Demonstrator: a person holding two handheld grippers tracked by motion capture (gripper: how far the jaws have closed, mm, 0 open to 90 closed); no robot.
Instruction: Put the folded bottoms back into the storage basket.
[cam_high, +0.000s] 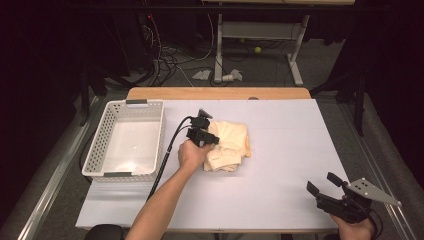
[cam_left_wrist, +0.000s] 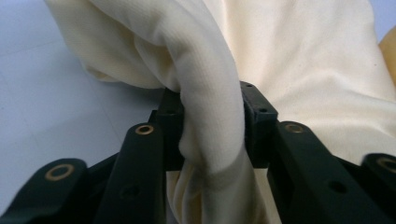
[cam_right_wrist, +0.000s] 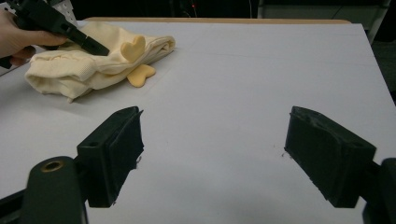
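1. Cream cloth lies bunched near the middle of the table, a little left of centre and just right of the basket.
2. Your left gripper is at the cloth's left edge, and your left hand sits just beside the bundle.
3. In the left gripper view a thick fold of the cloth runs between the two black jaws, which are clamped against it on both sides; the fabric bulges above and below the pinch.
4. Your right gripper is at the near right corner of the table, well apart from the cloth, with its grey plate pointing right.
5. In the right gripper view its jaws stand wide apart with bare table between them and nothing held.
6. That same view shows the cloth far off at upper left, with your left gripper dug into it and two darker yellow heart-shaped pieces at its right edge, one upright, one flat on the table.
7. White and perforated, the basket stands on the table's left side.
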